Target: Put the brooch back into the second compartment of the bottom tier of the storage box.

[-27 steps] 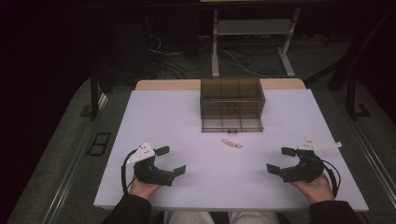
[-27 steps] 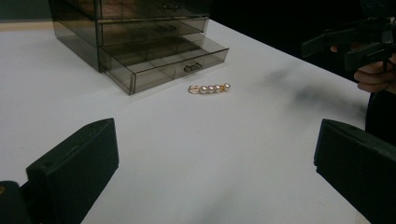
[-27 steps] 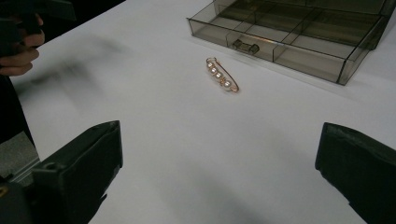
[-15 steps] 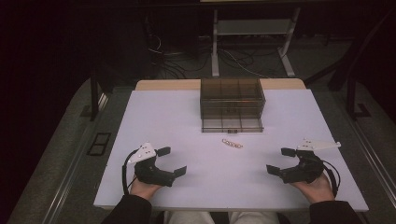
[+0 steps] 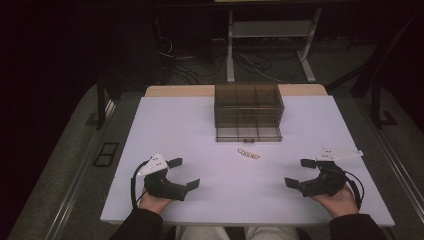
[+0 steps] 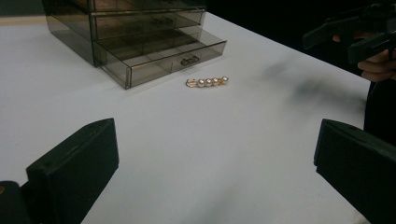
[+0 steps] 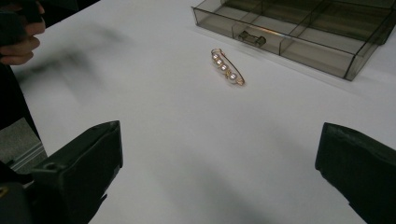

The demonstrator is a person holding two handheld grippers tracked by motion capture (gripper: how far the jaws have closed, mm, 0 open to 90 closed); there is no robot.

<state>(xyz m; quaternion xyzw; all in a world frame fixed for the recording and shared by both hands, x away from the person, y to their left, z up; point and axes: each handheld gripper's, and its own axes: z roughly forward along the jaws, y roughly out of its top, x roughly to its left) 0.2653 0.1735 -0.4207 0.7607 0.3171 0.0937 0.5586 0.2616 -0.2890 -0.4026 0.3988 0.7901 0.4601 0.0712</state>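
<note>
A small gold hair clip set with pearls lies on the white table, just in front of a smoky clear drawer box. The box's bottom drawer is pulled out. My left gripper rests near the front left of the table, open, nothing between its jaws. My right gripper rests at the front right, open and empty too. The clip lies between the two grippers and farther from the person than both.
The table's front edge runs just below both hands. Beyond the table's far edge stand a metal frame and loose cables on a dark floor. A grey ledge runs along the table's left side.
</note>
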